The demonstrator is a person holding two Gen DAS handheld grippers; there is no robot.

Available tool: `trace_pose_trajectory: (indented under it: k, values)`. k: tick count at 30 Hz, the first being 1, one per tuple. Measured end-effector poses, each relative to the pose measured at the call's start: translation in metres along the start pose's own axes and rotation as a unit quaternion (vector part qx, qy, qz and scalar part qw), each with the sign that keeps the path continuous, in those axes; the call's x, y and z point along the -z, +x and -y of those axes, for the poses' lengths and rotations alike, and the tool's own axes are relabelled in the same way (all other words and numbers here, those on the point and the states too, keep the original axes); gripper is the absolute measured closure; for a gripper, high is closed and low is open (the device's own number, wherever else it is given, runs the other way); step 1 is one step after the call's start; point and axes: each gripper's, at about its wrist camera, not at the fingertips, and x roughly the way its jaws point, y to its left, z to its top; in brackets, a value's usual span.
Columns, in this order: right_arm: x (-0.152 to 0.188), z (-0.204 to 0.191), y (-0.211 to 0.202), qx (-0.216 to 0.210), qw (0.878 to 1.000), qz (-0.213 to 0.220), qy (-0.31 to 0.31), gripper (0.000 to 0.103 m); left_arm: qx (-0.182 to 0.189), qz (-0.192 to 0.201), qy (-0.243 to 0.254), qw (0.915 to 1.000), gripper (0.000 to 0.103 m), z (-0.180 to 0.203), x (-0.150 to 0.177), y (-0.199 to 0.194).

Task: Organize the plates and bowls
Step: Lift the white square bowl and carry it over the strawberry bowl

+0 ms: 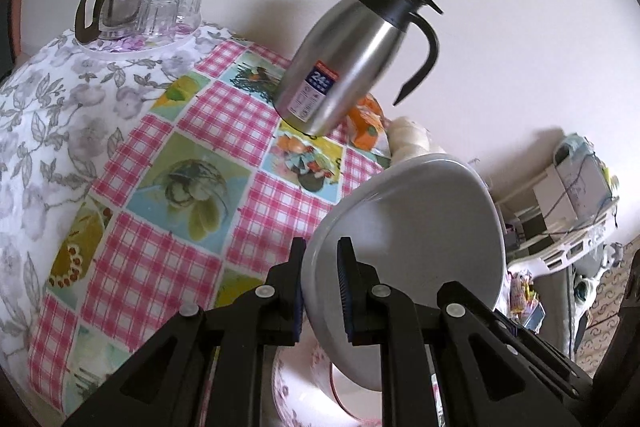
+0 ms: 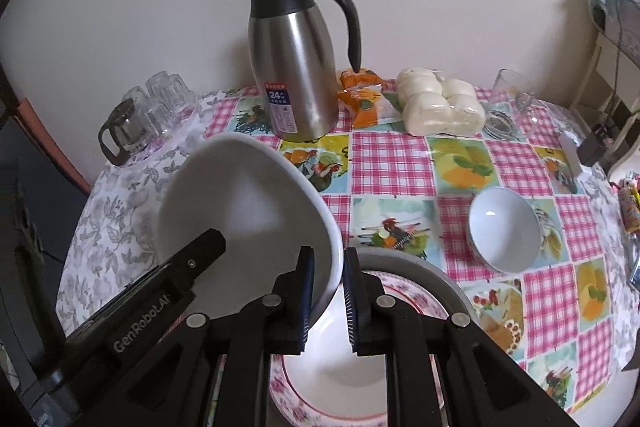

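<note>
A white bowl (image 2: pixel 240 211) is gripped at opposite rims by the left gripper (image 1: pixel 320 291) and right gripper (image 2: pixel 326 301), held tilted above a floral plate (image 2: pixel 332 387).

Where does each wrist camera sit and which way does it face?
Left wrist: on the left gripper, angled down across the tablecloth toward the thermos; its fingers clamp the white bowl.
Right wrist: on the right gripper, facing the thermos and small bowl; the left gripper also shows.
Shared: white bowl, thermos, floral plate.
</note>
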Motion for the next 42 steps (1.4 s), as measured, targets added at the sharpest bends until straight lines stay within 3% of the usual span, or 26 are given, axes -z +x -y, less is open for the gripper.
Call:
trace_pose_trajectory:
  k: [19, 32, 42]
  values:
    - [0.064, 0.051, -0.021, -0.073, 0.995, 0.040, 0.062, 0.087, -0.031, -0.019, 0.068, 0.9971, 0.088, 0.032, 0.039, -0.007]
    - [0.073, 0.075, -0.008, -0.092, 0.992, -0.001, 0.085, 0.084, -0.051, -0.052, 0.078, 0.9943, 0.088, 0.045, 0.049, 0.011]
    - [0.076, 0.083, 0.006, -0.079, 0.992, -0.034, 0.096, 0.083, -0.053, -0.066, 0.073, 0.9937, 0.088, 0.045, 0.053, 0.021]
